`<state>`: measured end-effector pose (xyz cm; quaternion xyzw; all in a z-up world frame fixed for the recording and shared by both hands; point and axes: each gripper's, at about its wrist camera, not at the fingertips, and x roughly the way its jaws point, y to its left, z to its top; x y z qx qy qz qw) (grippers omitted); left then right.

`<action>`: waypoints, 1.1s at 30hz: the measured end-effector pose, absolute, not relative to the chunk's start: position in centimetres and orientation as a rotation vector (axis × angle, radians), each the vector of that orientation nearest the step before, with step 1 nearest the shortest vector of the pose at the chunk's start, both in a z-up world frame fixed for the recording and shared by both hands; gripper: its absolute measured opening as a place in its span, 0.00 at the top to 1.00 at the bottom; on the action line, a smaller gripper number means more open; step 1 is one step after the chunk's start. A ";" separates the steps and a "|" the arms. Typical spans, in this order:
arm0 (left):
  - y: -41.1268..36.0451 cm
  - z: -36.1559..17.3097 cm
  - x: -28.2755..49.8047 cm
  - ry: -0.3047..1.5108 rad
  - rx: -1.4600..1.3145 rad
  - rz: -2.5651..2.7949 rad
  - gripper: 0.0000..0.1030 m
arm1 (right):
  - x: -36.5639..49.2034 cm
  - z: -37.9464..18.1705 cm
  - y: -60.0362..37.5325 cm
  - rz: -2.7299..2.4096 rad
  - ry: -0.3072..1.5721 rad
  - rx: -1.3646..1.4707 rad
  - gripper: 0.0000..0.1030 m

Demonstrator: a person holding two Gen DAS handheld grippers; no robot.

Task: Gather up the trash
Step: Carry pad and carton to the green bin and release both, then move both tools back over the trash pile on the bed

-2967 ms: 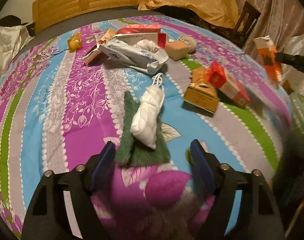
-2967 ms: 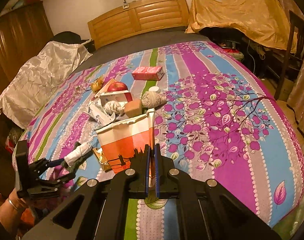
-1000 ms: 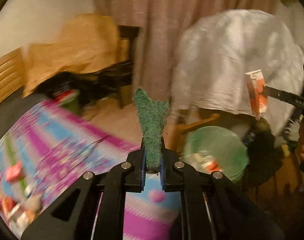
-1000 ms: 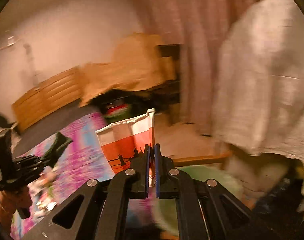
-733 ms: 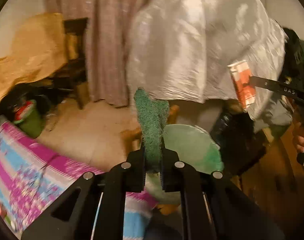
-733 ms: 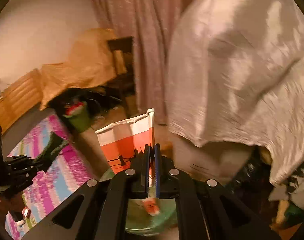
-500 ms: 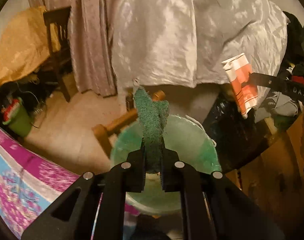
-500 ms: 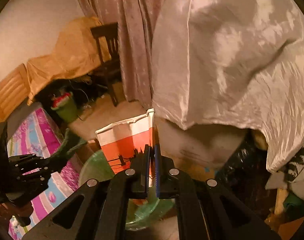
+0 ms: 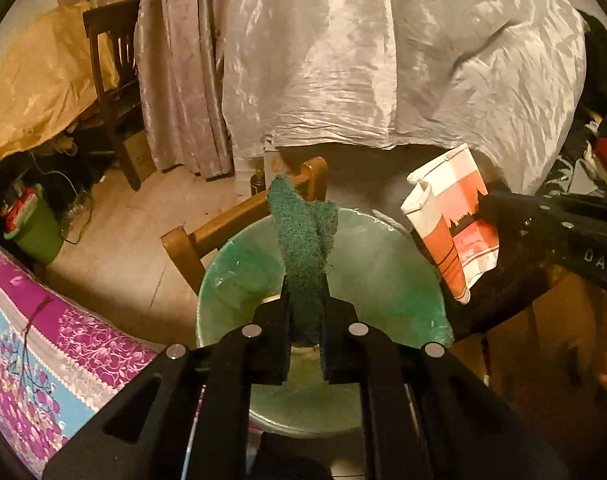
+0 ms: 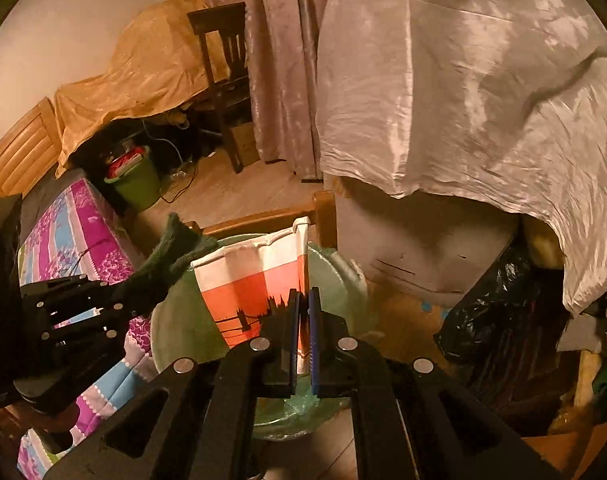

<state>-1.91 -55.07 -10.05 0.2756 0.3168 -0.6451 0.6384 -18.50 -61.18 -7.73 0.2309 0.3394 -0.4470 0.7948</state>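
Note:
My left gripper (image 9: 305,312) is shut on a green scouring pad (image 9: 303,240) and holds it upright over a pale green trash bin (image 9: 239,276). My right gripper (image 10: 302,320) is shut on an orange and white paper bag (image 10: 259,280), held over the same bin (image 10: 175,328). In the left wrist view the bag (image 9: 451,220) hangs at the bin's right rim. In the right wrist view the pad (image 10: 171,256) shows at the bin's left side.
A wooden chair (image 9: 239,220) stands just behind the bin. The purple patterned bed (image 9: 43,340) is at the left. White sheeting (image 9: 403,60) drapes furniture behind. A small green bucket (image 9: 35,224), a dark chair (image 9: 111,76) and a black bag (image 10: 499,308) stand on the floor.
Both grippers swung away from the bed, the left one picking up the green pad, and now hang lower and closer over the green bin, holding pad and bag.

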 end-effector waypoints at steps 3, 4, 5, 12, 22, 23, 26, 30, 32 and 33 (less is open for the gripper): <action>-55.0 -10.2 -1.9 0.714 0.637 -1.462 0.91 | -18.1 -7.8 -61.0 -0.959 0.728 0.496 0.95; -55.0 -10.2 -1.9 0.710 0.641 -1.457 0.91 | -18.0 -7.8 -60.9 -0.959 0.729 0.496 0.95; -55.0 -10.3 -1.8 0.706 0.646 -1.452 0.91 | -17.9 -7.8 -60.9 -0.958 0.730 0.495 0.95; -55.1 -10.2 -1.8 0.697 0.652 -1.448 0.91 | -17.7 -7.4 -61.0 -0.957 0.727 0.495 0.95; -54.9 -10.0 -0.9 0.768 0.564 -1.470 0.42 | -18.2 -7.5 -62.5 -0.952 0.710 0.520 0.83; -54.9 -9.9 -0.7 0.776 0.559 -1.461 0.42 | -18.4 -7.5 -62.6 -0.953 0.704 0.527 0.83; -54.7 -9.9 -0.7 0.764 0.561 -1.447 0.42 | -18.8 -7.5 -62.7 -0.959 0.695 0.533 0.83; -54.3 -9.9 -0.5 0.764 0.549 -1.432 0.42 | -19.0 -7.8 -62.5 -0.955 0.684 0.540 0.83; -53.8 -10.0 -0.3 0.757 0.556 -1.416 0.42 | -19.0 -7.7 -62.2 -0.949 0.664 0.541 0.83; -53.5 -10.1 -0.2 0.752 0.557 -1.399 0.42 | -19.0 -7.7 -61.9 -0.946 0.654 0.539 0.83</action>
